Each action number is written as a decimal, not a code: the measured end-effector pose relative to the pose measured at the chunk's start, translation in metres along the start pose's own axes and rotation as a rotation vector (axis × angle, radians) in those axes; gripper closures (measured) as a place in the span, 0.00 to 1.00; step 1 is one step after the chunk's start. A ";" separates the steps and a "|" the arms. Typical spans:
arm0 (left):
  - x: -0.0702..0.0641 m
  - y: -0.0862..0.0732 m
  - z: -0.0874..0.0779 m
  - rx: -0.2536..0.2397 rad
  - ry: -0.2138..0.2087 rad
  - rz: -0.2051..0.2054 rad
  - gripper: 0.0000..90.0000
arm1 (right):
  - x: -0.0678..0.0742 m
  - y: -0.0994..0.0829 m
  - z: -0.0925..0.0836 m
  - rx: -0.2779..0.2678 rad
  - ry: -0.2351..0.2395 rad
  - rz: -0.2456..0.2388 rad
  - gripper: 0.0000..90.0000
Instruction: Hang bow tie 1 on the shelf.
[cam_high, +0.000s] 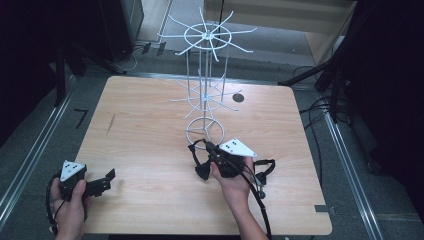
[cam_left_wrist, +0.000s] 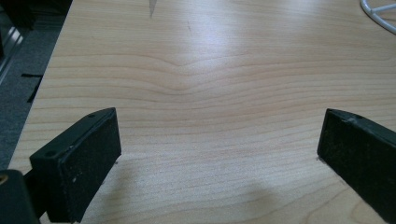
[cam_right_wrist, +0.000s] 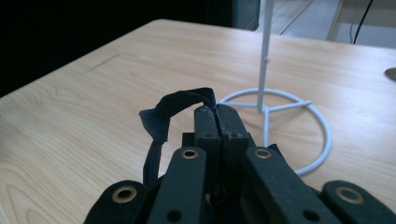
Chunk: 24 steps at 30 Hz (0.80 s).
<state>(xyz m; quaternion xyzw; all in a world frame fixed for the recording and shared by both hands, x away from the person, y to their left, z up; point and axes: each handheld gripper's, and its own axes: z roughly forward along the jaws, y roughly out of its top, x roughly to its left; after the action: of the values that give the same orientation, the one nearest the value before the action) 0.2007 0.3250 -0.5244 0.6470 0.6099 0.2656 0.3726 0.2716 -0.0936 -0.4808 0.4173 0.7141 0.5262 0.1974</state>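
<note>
One dark blue strap (cam_right_wrist: 161, 119) pinched in the clenched right hand-held gripper (cam_right_wrist: 217, 116) just beside one white wire display stand (cam_high: 205, 95) on the wooden worktop (cam_high: 145, 145), left hand-held gripper (cam_left_wrist: 217, 154) released, jaws wide above bare wood.

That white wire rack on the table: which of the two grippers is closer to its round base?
The right gripper, shut on a dark strap, sits just in front of the white wire rack base. The left gripper is open, far off at the table's near-left corner.
</note>
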 end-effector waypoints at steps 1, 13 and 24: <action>0.000 0.000 0.000 0.000 0.000 0.000 0.00 | -0.001 0.002 -0.003 -0.010 -0.003 -0.002 1.00; 0.000 0.000 0.000 0.001 0.005 0.004 0.00 | -0.004 0.022 -0.029 -0.084 -0.007 0.000 0.99; -0.001 0.000 0.000 0.001 0.010 0.008 0.00 | -0.003 0.036 -0.046 -0.131 -0.009 -0.002 0.99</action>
<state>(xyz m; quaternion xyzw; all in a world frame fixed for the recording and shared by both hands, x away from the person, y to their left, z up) 0.2005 0.3245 -0.5243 0.6484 0.6092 0.2703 0.3681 0.2540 -0.1194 -0.4308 0.4051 0.6777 0.5697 0.2281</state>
